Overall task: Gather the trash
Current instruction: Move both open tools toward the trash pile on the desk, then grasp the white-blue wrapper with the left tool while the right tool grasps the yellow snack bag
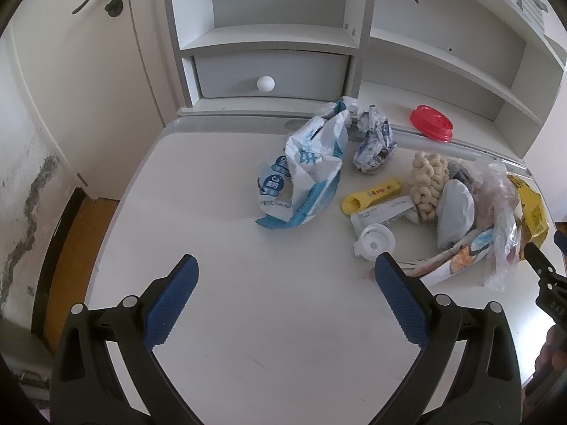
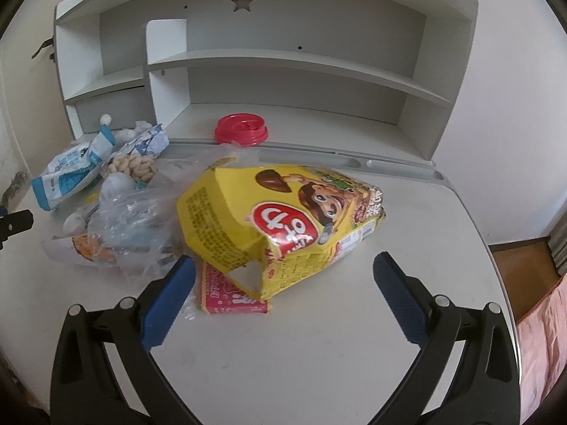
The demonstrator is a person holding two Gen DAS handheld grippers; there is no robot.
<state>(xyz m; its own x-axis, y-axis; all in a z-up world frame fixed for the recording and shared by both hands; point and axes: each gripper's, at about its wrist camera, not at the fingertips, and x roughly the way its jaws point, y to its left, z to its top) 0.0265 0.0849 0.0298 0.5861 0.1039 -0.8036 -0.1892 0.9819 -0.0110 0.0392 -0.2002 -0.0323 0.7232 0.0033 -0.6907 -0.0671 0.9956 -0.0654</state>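
A: How are the jaws set?
B: Both are spread wide, nothing gripped. The right gripper (image 2: 283, 276) is aimed at the yellow box (image 2: 283, 219), just ahead on the surface (image 2: 319, 354).
A: And the left gripper (image 1: 283, 276)?
B: Held short of the wrapper (image 1: 308, 166). Collection seems barely begun; a closing reach is needed next.

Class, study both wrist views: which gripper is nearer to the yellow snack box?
Right. The right gripper is open with the yellow snack box just ahead of its fingertips. The left gripper is open over bare desk, with the box far to its right.
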